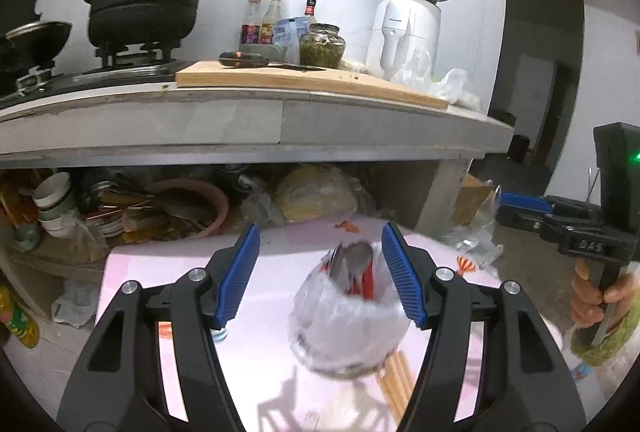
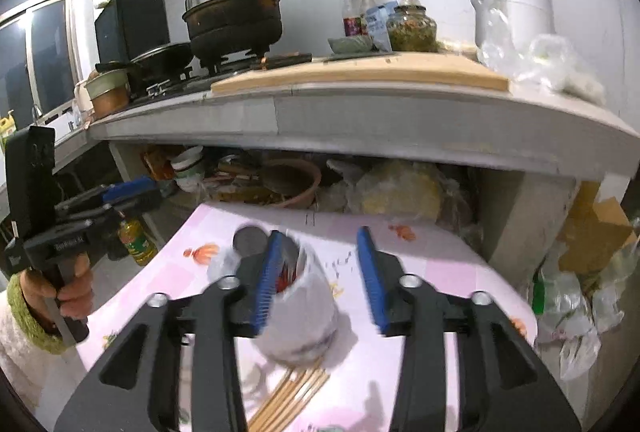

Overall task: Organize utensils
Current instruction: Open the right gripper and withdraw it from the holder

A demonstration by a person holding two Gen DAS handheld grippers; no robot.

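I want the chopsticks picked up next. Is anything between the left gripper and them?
Yes. The bag-wrapped utensil holder stands between the open left gripper and the chopsticks, which lie on the pink table partly under its base.

Pink tabletop (image 1: 280, 372) largely bare left of bag-wrapped utensil holder (image 1: 348, 328); open passage offered there. Holder stood mid-table, spoons (image 1: 354, 264) projected above rim, overhead approach narrowed. Chopsticks (image 2: 288, 400) laid flat at holder's near side, low sweep blocked. Right of holder, tabletop seen bare up to edge (image 2: 460, 272). Far side closed off by concrete counter (image 1: 256, 124) overhanging cluttered shelf (image 1: 168, 204); headroom limited there. Beyond right table edge, floor crowded with plastic bags (image 2: 580, 312).
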